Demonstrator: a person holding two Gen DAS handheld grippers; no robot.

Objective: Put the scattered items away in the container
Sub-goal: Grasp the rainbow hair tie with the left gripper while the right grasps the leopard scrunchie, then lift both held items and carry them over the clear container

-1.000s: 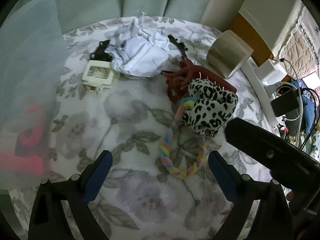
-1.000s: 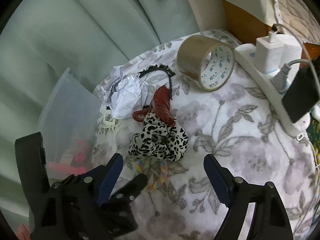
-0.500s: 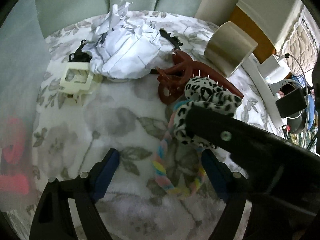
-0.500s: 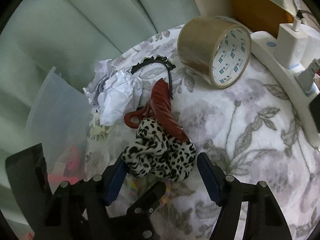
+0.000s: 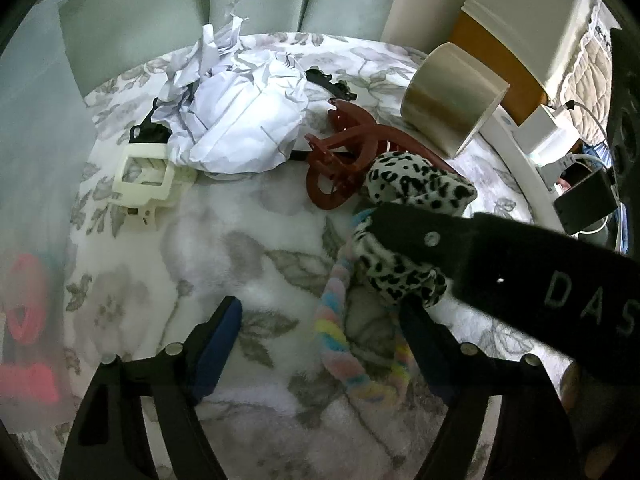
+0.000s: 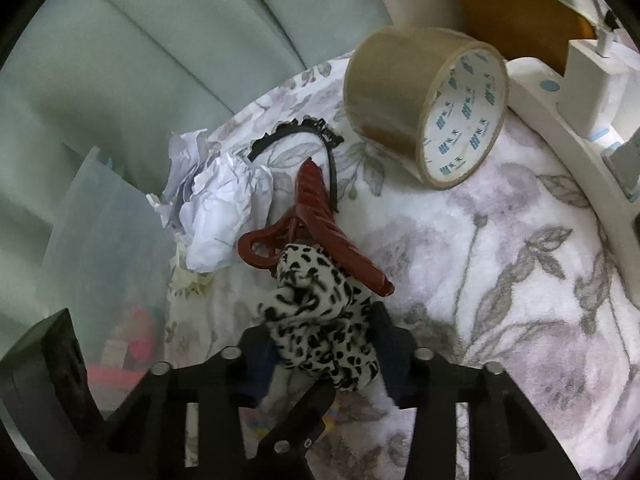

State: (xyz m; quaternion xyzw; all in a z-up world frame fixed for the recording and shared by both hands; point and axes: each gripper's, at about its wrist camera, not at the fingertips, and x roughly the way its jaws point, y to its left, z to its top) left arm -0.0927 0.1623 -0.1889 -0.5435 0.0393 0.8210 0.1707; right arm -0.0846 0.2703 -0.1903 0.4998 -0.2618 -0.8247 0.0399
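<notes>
- Leopard-print scrunchie sits bunched between the closing right tongs, pads pressing its sides; the brown claw clip touching it could snag and drag along.
- Left tongs, closing but empty, straddle the pastel braided hair tie; the two tongs could collide.

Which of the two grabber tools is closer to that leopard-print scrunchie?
Right. The right gripper is closing around the leopard-print scrunchie. The left gripper straddles the pastel scrunchie just beside it.
</notes>
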